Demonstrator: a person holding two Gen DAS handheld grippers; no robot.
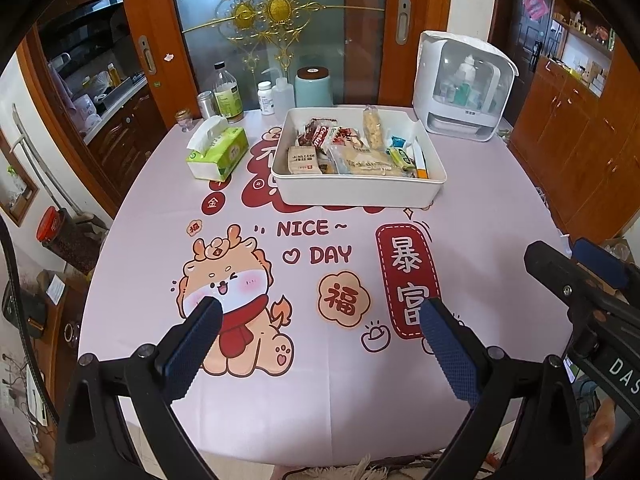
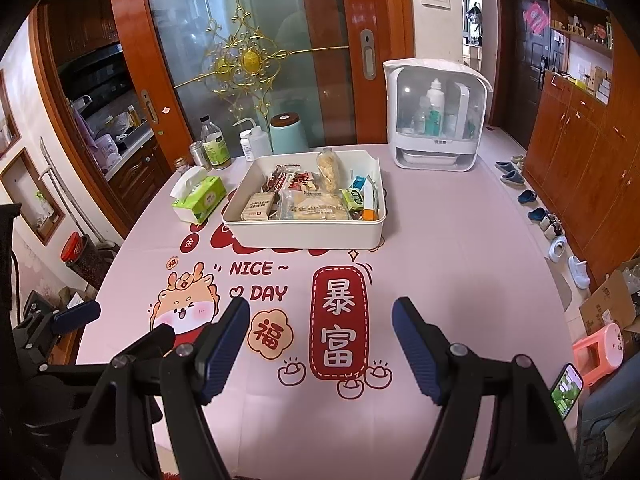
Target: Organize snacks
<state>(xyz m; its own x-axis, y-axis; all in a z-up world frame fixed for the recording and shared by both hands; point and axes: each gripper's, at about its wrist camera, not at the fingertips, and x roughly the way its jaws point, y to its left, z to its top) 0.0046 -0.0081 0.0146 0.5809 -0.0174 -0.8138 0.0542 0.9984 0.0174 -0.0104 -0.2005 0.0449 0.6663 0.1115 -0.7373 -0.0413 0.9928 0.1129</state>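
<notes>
The snacks lie packed together in the white tray at the far middle of the table, so you likely have little left to gather. One red wrapper seems to read "Coobi"; other labels are too small. Just left stands a green tissue box. The tablecloth reads "NICE DAY". Your left gripper and right gripper hover near you, fingers wide, holding nothing.

Both the left gripper and the right gripper are black frames with silver screws, their fingers faced in ribbed dark-blue pads.
</notes>
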